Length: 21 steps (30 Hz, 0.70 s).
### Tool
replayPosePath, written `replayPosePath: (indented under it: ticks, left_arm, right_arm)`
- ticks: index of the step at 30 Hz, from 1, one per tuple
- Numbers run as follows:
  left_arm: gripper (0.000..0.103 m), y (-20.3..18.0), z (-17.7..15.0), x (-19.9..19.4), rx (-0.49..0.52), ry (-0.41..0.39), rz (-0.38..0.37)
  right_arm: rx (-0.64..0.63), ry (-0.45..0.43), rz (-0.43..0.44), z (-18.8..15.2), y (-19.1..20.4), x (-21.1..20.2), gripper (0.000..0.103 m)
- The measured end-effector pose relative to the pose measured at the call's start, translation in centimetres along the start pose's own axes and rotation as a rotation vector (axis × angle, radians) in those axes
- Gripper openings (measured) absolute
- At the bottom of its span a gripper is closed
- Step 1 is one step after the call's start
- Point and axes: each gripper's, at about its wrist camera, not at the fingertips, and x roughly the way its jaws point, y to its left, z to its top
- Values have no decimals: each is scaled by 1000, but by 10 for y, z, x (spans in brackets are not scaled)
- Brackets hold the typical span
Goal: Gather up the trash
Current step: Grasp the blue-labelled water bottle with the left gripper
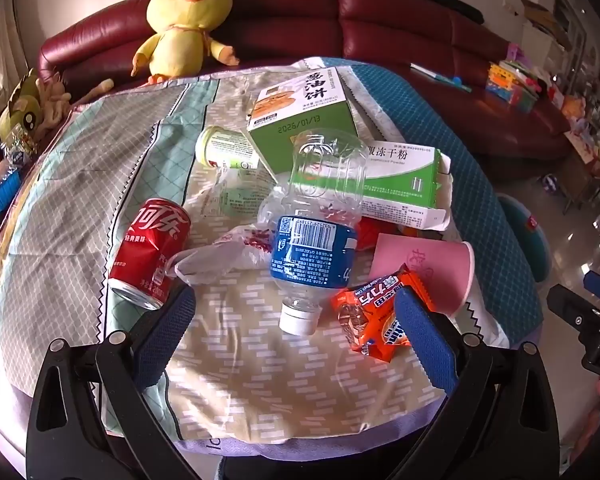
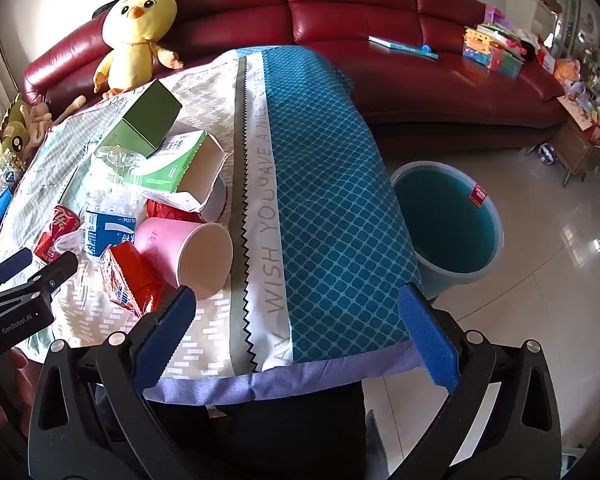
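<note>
Trash lies in a pile on a cloth-covered table (image 1: pixel 80 208). A clear plastic bottle (image 1: pixel 316 216) with a blue label lies cap toward me. Left of it are a red cola can (image 1: pixel 150 252) and a crumpled plastic bag (image 1: pixel 216 260). Right of it are an orange snack wrapper (image 1: pixel 374 316) and a pink paper cup (image 1: pixel 428 264). Behind are two green boxes (image 1: pixel 304 120), (image 1: pixel 400 176) and a small white bottle (image 1: pixel 224 148). My left gripper (image 1: pixel 296 332) is open just before the bottle cap. My right gripper (image 2: pixel 300 332) is open and empty over the table's front right edge, the pink cup (image 2: pixel 188 252) at its left finger.
A blue-green trash bin (image 2: pixel 448 224) stands on the tiled floor right of the table. A red sofa (image 2: pixel 380 20) runs behind, with a yellow plush chick (image 2: pixel 136 36), a book and toys. More plush toys sit at the table's left end (image 1: pixel 24 116).
</note>
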Motion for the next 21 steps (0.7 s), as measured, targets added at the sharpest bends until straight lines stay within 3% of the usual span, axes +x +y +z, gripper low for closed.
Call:
replayPosePath:
  ticks: [7,14,18,21]
  left_arm:
    - [100,26,3,13,-65,21,-15]
    - [99,19,23,38,34,67,-35]
    - [66,6,33,54,76,82,-67]
    - [65,-1,37,64,86,84,-90]
  right_arm:
    - [-28,-4,15,11,4,-3,97]
    - [-53,13,33,26,11,11,97]
    - [-58,23,35,33,11,21,97]
    - [-54,33,34,36,10,28,97]
